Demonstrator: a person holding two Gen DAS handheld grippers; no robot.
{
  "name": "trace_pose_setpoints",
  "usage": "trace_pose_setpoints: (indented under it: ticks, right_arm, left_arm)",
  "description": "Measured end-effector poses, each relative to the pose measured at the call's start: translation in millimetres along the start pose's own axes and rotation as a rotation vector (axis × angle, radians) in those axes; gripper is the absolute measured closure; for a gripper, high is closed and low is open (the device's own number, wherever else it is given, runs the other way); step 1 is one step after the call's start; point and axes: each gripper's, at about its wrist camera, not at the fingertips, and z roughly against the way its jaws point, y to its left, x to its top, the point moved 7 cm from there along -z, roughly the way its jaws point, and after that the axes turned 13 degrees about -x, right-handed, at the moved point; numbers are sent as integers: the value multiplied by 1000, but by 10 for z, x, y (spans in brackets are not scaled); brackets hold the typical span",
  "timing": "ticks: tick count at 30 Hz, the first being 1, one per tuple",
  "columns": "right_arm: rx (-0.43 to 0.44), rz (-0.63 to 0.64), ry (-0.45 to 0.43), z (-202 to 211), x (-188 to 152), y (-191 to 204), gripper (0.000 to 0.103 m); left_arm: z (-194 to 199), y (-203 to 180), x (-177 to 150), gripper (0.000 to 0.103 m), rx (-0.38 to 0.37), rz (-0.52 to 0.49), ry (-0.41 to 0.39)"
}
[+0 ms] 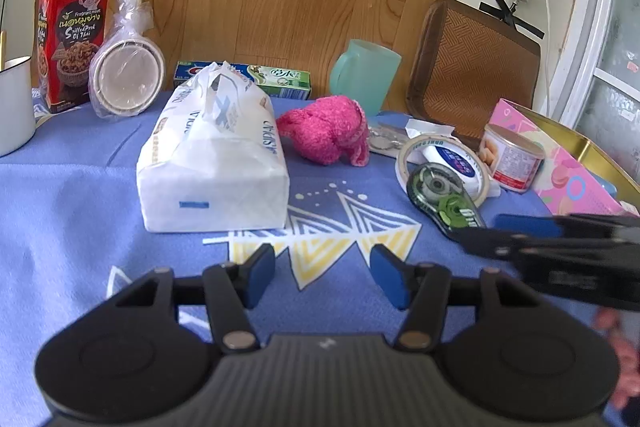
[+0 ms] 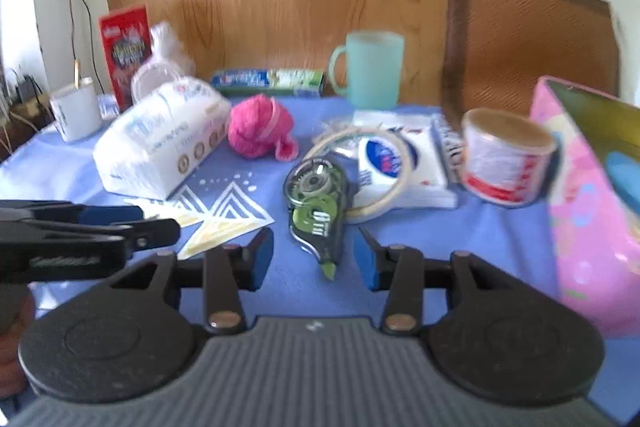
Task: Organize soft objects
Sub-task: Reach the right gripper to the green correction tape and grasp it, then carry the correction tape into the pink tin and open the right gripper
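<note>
Bench [image 1: 60, 195]: blue cloth cover, cluttered.
Tissue pack [image 1: 216, 163]: lying left of centre.
Pink towel [image 1: 326, 129]: bunched just right of it.
Left tongs [image 1: 322, 277]: tilted down, spread, pinching nothing.
Right tongs [image 2: 314, 261]: tilted down, spread, empty, correction tape [image 2: 318, 203] just ahead.

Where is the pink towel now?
The pink towel lies on the blue cloth, middle of both views, between the tissue pack and the tape roll, before the green cup.
</note>
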Motion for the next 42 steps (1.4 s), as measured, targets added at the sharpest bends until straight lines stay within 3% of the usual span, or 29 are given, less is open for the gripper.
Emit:
trace_pose_setpoints:
  ticks: [2,7,13,14,15,17,21,24,28,32,38,42]
  right_arm:
    - [14,-2,26,-73,-29,21,72]
    - [57,-24,23,229,-186,-27,72]
    - [114,-129,31,715,-593,-151,83]
    - [117,-150,32,776,-639,-179,84]
    - [113,-153,26,816,-664,-189,84]
    - [97,-135,0,875,-683,-182,82]
    - [97,-102,-24,877,-642,-135,68]
    - [79,-12,-35,797,-599,-34,61]
    - [64,23,-39,624,-544,24,60]
    - [54,8,-84,641,-537,-28,61]
    - [-33,-52,-226,896,-324,-413,61]
    - [-119,-94,-290,971,-110,-853,61]
  left_arm:
    - [-1,-2,-2,49,1,-2,1]
    - [-8,-11,-6,46,3,-12,4]
    - [-18,-61,-3,46,27,-25,36]
    - [3,-127,-1,46,15,-14,51]
    - [19,-219,-3,46,-47,17,75]
    - [50,-464,-11,46,-187,76,105]
    - [-34,-829,-47,46,-199,22,171]
    - [-196,-847,-98,46,-231,116,233]
    - [-246,-869,-123,46,-195,122,219]
    - [-282,-1039,-145,60,-168,50,212]
    - [-254,-1492,241,60,-260,-29,148]
    - [-461,-1964,556,60,-317,-119,128]
